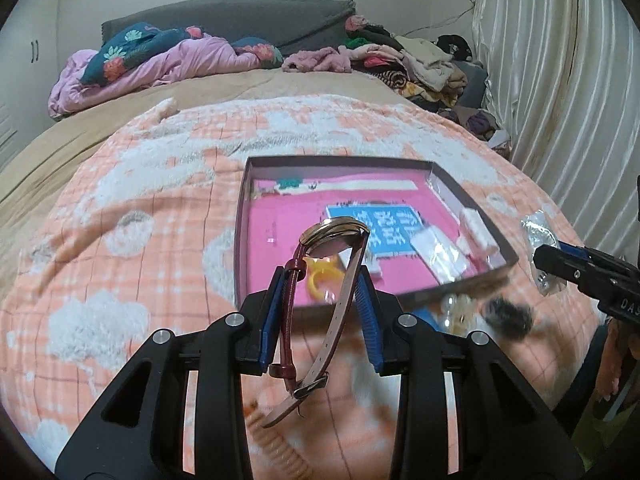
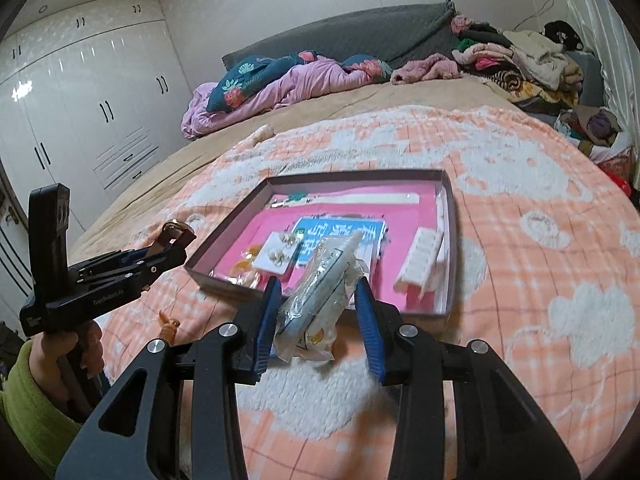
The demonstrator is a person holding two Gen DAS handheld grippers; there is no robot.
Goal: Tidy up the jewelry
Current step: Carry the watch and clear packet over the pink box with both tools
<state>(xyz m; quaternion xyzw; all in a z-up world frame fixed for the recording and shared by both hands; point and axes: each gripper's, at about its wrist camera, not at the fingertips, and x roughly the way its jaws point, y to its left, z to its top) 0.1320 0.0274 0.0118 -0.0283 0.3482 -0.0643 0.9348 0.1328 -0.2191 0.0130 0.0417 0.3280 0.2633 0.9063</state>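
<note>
In the left wrist view my left gripper point(image 1: 322, 280) is shut on a gold-cased wristwatch point(image 1: 334, 236), its red-brown strap pinched between the blue pads and the buckle end hanging down. It hovers over the near edge of an open shallow box with a pink floor point(image 1: 440, 172). My right gripper point(image 2: 318, 292) is shut on a clear plastic bag of small jewelry point(image 2: 320, 284), in front of the same box point(image 2: 451, 240). Each gripper shows in the other's view: the right gripper point(image 1: 548, 264) with the bag point(image 1: 538, 232), the left gripper point(image 2: 176, 248) with the watch point(image 2: 174, 232).
The box holds a blue card point(image 2: 340, 232), a white earring card point(image 2: 278, 254) and a white ridged holder point(image 2: 420, 260). Pearl beads point(image 1: 456, 308), a dark fuzzy item point(image 1: 508, 316) and an orange coil point(image 1: 276, 448) lie loose on the peach blanket point(image 1: 140, 240). Clothes point(image 1: 420, 64) pile up beyond.
</note>
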